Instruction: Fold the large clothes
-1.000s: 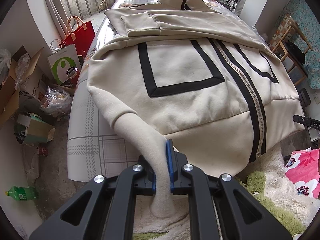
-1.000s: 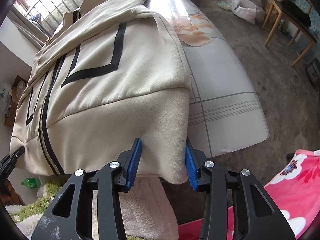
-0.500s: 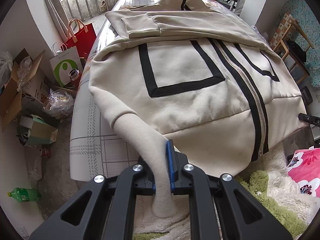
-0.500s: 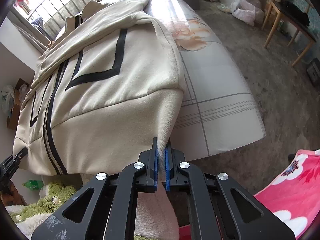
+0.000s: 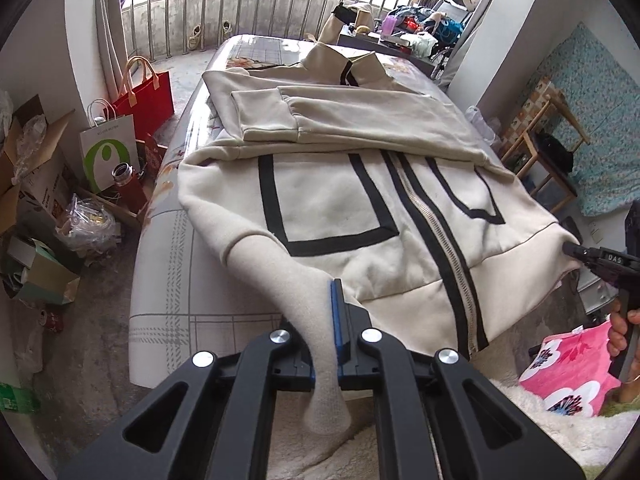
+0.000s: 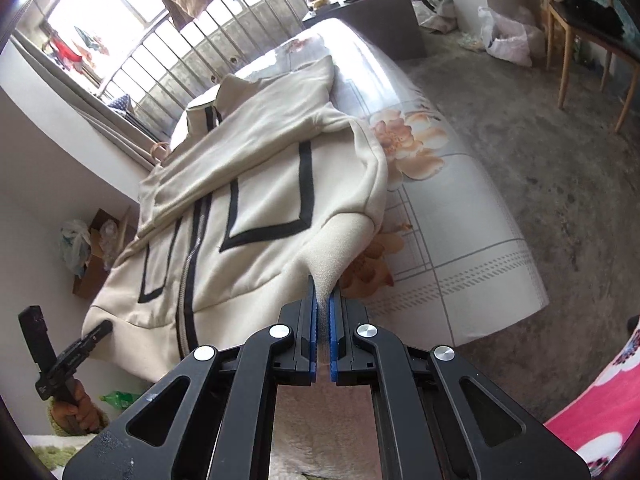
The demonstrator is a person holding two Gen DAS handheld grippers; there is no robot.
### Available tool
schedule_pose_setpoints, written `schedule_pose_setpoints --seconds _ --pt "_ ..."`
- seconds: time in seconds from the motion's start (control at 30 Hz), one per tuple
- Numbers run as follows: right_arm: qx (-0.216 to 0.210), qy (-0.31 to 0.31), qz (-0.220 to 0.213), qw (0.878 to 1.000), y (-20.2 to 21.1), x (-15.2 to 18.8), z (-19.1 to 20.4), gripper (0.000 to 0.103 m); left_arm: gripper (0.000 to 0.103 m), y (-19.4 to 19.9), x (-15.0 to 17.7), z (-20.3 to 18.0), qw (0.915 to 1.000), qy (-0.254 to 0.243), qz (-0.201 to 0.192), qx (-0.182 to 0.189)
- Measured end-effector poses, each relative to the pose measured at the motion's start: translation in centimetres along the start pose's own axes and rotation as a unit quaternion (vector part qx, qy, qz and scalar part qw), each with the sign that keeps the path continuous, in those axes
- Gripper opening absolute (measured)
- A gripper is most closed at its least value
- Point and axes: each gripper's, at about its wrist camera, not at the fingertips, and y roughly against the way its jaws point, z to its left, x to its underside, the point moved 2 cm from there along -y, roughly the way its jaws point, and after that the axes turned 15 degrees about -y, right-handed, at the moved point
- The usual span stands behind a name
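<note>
Left gripper [image 5: 325,344] clamped on cream jacket [image 5: 360,208] hem corner; right gripper [image 6: 322,336] pinching opposite corner, at bed [image 6: 460,248] foot edge.

A zip jacket [image 5: 360,216] lies on the bed [image 5: 176,280], sleeves folded across its far half; paper bags [image 5: 108,148] stand left, probably on the floor.

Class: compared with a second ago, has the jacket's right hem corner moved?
Yes. The right gripper, jaws just closed on the hem corner, has lifted it up off the mattress edge.
</note>
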Motion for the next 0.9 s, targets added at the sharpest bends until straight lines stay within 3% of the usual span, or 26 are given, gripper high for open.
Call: schedule_pose_setpoints --seconds 0.2,0.33,0.53,0.9 --pt "-0.056 -0.014 -0.012 0.998 -0.1 -2.5 1.3 0.003 0.005 0.0 -2.0 2.1 0.9970 0.053 -0.023 0.052" --pt "-0.080 -0.025 -0.013 0.996 -1.2 -4.7 1.9 0.003 0.005 -0.8 -2.7 4.4 0.9898 0.110 -0.030 0.084" --pt "-0.104 -0.046 -0.004 0.994 -3.5 -7.8 2.0 0.003 0.005 -2.4 -3.2 7.7 0.9780 0.179 -0.028 0.104" --pt "-0.119 -0.060 0.014 0.991 -9.3 -11.7 2.5 0.003 0.009 -5.3 -3.5 11.1 0.9607 0.246 -0.018 0.127"
